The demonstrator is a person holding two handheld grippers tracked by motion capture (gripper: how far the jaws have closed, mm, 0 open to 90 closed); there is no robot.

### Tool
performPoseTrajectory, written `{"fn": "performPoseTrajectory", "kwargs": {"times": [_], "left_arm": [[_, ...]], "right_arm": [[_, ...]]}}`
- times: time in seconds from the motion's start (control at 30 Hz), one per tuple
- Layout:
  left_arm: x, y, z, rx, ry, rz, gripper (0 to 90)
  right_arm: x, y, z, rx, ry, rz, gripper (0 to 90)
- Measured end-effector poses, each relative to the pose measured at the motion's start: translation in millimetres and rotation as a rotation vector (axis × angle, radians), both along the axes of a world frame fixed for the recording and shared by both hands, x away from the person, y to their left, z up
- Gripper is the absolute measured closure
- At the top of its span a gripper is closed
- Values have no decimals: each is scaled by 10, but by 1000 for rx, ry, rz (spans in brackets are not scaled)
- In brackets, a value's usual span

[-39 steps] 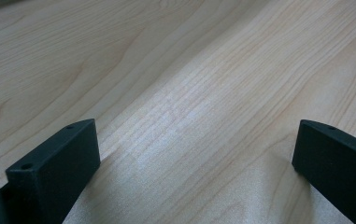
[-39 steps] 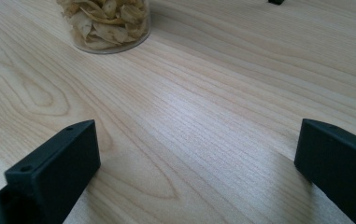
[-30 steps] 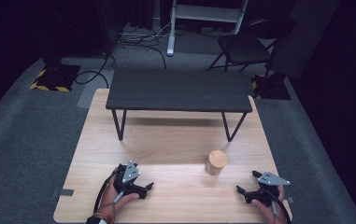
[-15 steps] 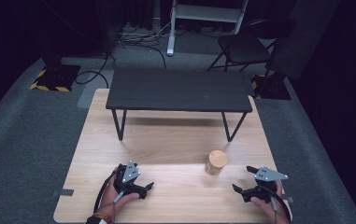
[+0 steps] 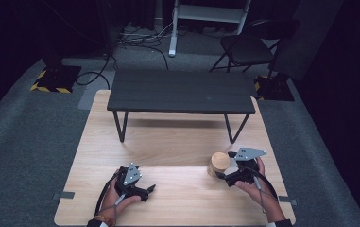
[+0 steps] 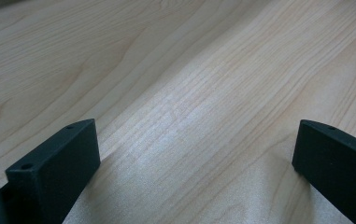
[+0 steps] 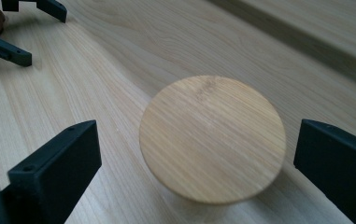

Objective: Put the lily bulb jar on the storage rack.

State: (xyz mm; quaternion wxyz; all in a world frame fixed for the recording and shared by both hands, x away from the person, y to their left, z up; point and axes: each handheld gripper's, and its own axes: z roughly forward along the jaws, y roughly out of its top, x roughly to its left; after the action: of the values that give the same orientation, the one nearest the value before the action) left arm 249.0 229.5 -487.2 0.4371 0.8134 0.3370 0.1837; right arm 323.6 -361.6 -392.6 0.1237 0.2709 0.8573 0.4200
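I count one wooden jar with a round bamboo lid, standing upright on the light wooden table toward its near right corner, and my right gripper sits just beside it with its jaws spread wide on either side of the lid, not touching. My left gripper rests near the near edge (left of middle), jaws wide over bare wood. One small black table stands along the far edge.
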Motion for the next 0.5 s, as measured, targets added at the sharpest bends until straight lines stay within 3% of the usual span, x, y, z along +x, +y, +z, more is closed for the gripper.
{"fn": "performPoseTrajectory", "kwargs": {"times": [0.13, 0.3, 0.5], "left_arm": [[2, 2, 1, 1, -1, -2, 8], [3, 2, 1, 2, -1, -3, 8], [3, 3, 1, 2, -1, -3, 8]], "right_arm": [[74, 90, -7, -35, 3, 13, 4], [126, 181, -59, -71, 25, -13, 4], [207, 203, -152, -67, 26, 18, 18]]}}
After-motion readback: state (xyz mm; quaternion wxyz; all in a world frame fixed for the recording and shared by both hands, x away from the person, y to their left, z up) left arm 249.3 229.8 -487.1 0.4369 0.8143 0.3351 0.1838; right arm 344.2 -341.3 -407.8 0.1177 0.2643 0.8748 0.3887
